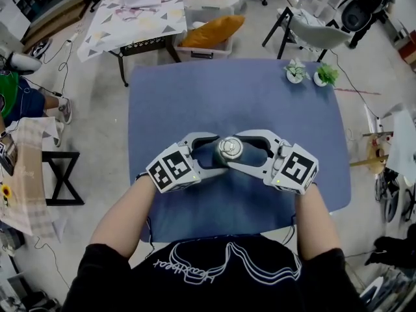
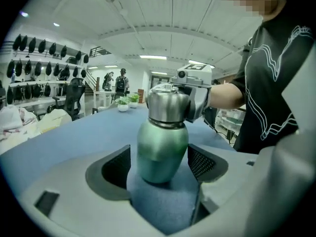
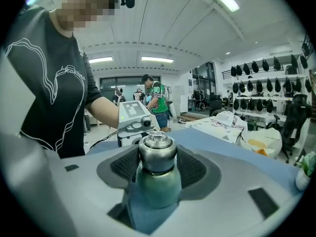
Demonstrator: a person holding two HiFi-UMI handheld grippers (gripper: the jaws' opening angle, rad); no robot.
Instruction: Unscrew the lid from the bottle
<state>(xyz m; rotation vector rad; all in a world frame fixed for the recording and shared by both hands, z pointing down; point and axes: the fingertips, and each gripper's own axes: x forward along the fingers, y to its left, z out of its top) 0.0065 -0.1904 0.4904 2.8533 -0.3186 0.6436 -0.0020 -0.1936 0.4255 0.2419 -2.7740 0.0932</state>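
A green bottle (image 2: 162,152) with a silver lid (image 1: 230,148) stands upright on the blue table (image 1: 195,96), just in front of me. My left gripper (image 1: 220,153) comes in from the left, low on the bottle. In the left gripper view its pads sit against the green body (image 2: 159,162). My right gripper (image 1: 237,149) comes in from the right, higher up. Its pads (image 3: 122,168) press on both sides of the lid (image 3: 157,152), above the green body (image 3: 158,184). Each gripper also sees the other's housing behind the bottle.
Two small potted plants (image 1: 296,72) (image 1: 325,75) stand at the table's far right corner. Beyond the far edge are a cloth-covered side table (image 1: 133,18), a box with an orange cushion (image 1: 211,32) and a chair (image 1: 312,31). A person in green (image 3: 157,100) stands far behind.
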